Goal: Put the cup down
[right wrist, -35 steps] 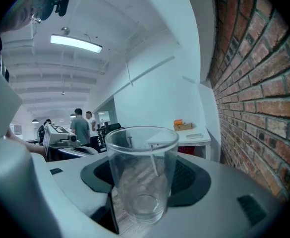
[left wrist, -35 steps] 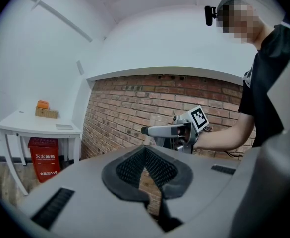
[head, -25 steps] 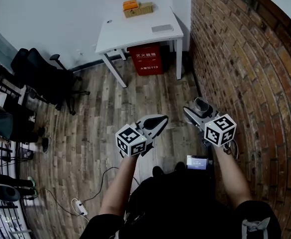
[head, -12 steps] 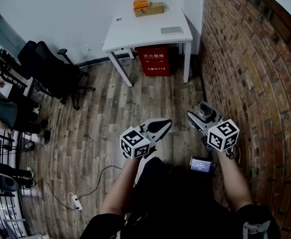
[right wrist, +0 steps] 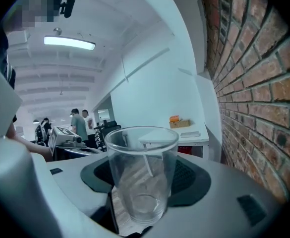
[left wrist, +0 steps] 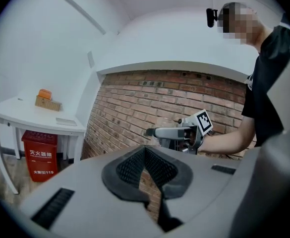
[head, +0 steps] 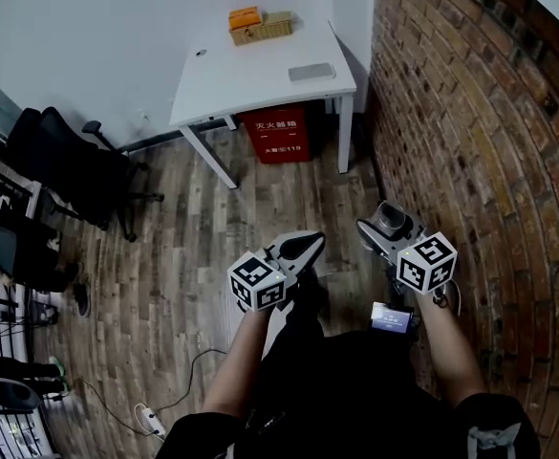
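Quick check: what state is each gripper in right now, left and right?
Left gripper: jaws closed, holding nothing.
Right gripper: jaws closed on the clear cup.

Handheld two-gripper rig, with wearer's clothing.
Pale grey moulded left gripper (head: 303, 247) and right gripper (head: 384, 224), with dark ribbed pads (left wrist: 130, 167). White left cube (head: 257, 281) and right cube (head: 425, 262) with black square markers, lower centre of head view. Black short-sleeved top (head: 355, 390). Small black head camera (left wrist: 212, 16), upper right of left gripper view.
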`<state>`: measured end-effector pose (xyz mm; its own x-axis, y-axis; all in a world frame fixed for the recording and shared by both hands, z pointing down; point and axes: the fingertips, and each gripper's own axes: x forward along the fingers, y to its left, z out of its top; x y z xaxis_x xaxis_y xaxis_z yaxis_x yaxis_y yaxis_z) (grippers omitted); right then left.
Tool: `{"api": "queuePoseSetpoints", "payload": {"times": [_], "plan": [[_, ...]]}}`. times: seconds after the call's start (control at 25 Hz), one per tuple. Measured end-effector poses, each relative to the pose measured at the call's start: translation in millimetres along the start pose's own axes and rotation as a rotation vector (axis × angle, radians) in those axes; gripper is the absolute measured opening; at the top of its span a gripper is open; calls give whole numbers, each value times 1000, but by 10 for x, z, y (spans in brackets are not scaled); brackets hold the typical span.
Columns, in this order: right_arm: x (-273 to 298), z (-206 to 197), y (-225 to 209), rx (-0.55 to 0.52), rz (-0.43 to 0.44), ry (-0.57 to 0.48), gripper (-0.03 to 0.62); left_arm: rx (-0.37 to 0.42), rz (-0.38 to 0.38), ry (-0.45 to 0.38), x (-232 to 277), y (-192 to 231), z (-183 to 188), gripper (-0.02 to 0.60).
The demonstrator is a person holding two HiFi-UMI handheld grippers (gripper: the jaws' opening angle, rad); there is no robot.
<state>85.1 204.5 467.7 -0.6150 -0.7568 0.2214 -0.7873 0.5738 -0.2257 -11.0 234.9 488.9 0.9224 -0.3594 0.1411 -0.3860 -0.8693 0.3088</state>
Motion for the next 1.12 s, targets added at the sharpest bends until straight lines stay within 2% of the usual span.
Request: {"api": "queuePoseSetpoints", "payload": {"times": [0.28, 0.56, 0.92, 1.12], "plan": [[857, 453, -602, 1, -74, -8, 281, 3, -64, 7, 339, 1047, 444, 8], [1685, 828, -958, 20, -112, -13, 281, -3, -69, 16, 390, 2064, 796, 8], [2306, 901, -1263, 33, -107, 36, 281, -57, -58, 10, 481, 2773, 899, 8], [2591, 945, -1530, 40, -98, 39, 281, -62, -52, 22, 644, 3072, 936, 8]]}}
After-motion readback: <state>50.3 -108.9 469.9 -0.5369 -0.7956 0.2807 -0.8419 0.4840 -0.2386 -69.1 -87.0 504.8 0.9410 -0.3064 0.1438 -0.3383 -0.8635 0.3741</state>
